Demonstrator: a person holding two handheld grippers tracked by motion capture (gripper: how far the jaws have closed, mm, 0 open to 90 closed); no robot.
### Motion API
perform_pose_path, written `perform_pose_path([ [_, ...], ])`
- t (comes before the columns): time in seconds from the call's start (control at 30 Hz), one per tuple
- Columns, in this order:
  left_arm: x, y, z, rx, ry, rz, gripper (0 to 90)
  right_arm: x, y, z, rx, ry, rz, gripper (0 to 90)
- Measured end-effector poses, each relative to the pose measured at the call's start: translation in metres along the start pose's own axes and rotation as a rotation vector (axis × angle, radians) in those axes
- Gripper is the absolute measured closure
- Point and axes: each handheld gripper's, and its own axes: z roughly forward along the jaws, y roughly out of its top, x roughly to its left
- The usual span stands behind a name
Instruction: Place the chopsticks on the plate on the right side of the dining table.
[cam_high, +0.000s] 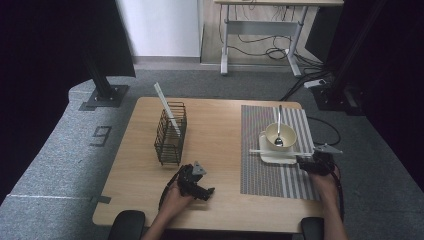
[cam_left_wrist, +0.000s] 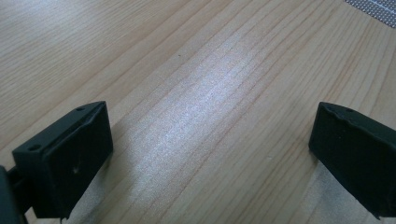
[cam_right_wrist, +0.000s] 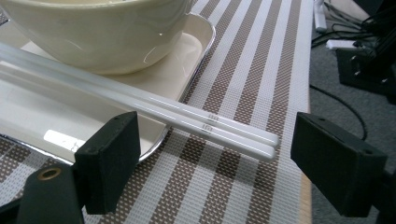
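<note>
1. High view: a light wooden desk holds a brown and white striped woven mat on its right side.
2. On the mat sits a white square plate, and a cream round bowl stands on the plate with a shiny metal spoon in it.
3. A pair of long white plastic chopsticks lies across the front of the plate, side by side.
4. The right gripper is at the right end of the chopsticks, in the person's right hand.
5. A black wire basket stands on the left part of the desk, with one white stick leaning out of it.
6. The left gripper rests on the desk near the front edge, well apart from the basket, in the left hand.
7. Left gripper view: the two black jaws stand wide apart, with nothing but bare wood between them. A corner of the mat peeks in at the top right.
8. Right gripper view: the jaws stand wide open, one on each side of the chopsticks' tips. The pads do not touch them. The tips stick out past the plate's rim over the mat. The bowl stands just behind the chopsticks.
</note>
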Motion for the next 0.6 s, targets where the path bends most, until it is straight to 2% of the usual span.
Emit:
perform_pose_path([
  [0.13,0.000,0.000,0.000,0.000,0.000,0.001,0.0,0.001,0.001,-0.007,-0.003,-0.001,-0.025,15.4],
  [0.3,0.000,0.000,0.000,0.001,0.000,0.001,0.0,0.009,0.001,-0.016,-0.011,0.039,-0.037,15.2],
  [0.5,0.000,0.000,0.000,0.000,0.000,0.001,0.0,0.025,0.001,-0.008,0.023,0.104,-0.090,14.0],
  [0.6,0.000,0.000,0.000,0.001,0.000,0.001,0.0,0.028,0.001,-0.003,0.043,0.114,-0.107,13.3],
])
